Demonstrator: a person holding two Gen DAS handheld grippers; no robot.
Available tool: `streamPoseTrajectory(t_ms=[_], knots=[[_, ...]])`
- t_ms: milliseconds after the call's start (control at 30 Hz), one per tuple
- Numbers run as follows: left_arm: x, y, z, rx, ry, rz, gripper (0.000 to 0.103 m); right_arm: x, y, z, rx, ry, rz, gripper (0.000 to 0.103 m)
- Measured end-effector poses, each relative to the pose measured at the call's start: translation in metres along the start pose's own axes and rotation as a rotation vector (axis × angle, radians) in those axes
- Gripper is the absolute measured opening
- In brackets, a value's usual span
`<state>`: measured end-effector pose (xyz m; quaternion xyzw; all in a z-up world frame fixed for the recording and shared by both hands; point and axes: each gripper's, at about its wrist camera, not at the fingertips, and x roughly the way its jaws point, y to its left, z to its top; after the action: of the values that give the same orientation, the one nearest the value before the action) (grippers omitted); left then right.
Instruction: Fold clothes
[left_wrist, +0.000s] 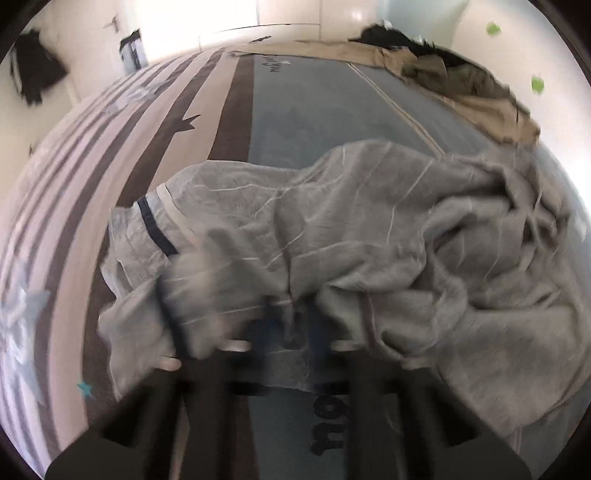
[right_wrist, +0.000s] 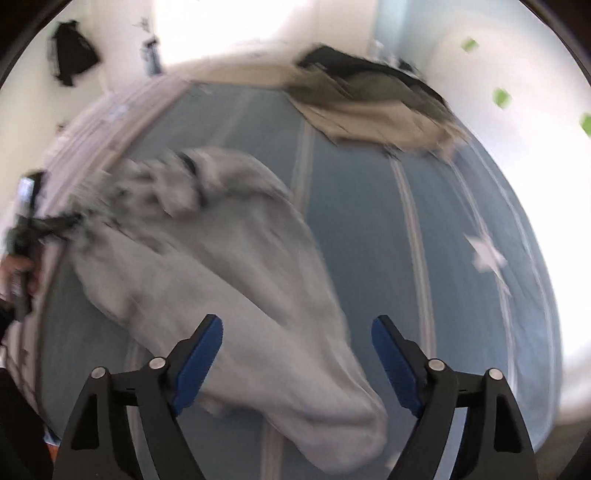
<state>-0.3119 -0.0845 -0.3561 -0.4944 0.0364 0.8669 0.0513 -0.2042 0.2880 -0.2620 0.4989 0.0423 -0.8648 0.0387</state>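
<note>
A crumpled grey garment (left_wrist: 369, 221) with thin pale stripes and a dark-trimmed collar lies on the blue bedspread (left_wrist: 295, 110). In the blurred left wrist view my left gripper (left_wrist: 291, 310) is shut on a bunched fold of it at the near edge. In the right wrist view the same grey garment (right_wrist: 221, 258) stretches from the far left towards the camera. My right gripper (right_wrist: 297, 332) stands open above its near end, the blue pads (right_wrist: 199, 365) wide apart and not pressing on the cloth. The left gripper (right_wrist: 22, 236) shows at the left edge, gripping the garment's far end.
A pile of beige, olive and black clothes (left_wrist: 461, 81) (right_wrist: 369, 99) lies at the back right of the bed. The bedspread (right_wrist: 369, 221) turns brown-and-white striped on the left. A black item (left_wrist: 37, 74) hangs on the wall. A hand (right_wrist: 14, 273) holds the left gripper.
</note>
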Motion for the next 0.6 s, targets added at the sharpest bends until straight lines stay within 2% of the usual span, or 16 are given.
streamPoseTrajectory(t_ms=[167,300,400,567,600], knots=[[-0.037,0.015,-0.021,0.021,-0.047,-0.026,0.002,0.034,0.052,0.052,-0.08,-0.034,0.056,0.087],[-0.071,0.034,-0.053,0.038,-0.036,-0.052,0.002,0.078,0.088,0.091,-0.12,-0.034,0.018,0.087],[-0.095,0.04,-0.083,0.061,-0.019,-0.071,0.0,0.107,0.103,0.114,-0.095,-0.024,-0.005,0.087],[-0.123,0.039,-0.127,0.09,0.024,-0.103,0.0,0.143,0.119,0.121,-0.102,0.066,0.032,0.087],[-0.126,0.035,-0.131,0.109,0.022,-0.104,0.0,0.149,0.123,0.119,-0.111,0.084,0.028,0.081]])
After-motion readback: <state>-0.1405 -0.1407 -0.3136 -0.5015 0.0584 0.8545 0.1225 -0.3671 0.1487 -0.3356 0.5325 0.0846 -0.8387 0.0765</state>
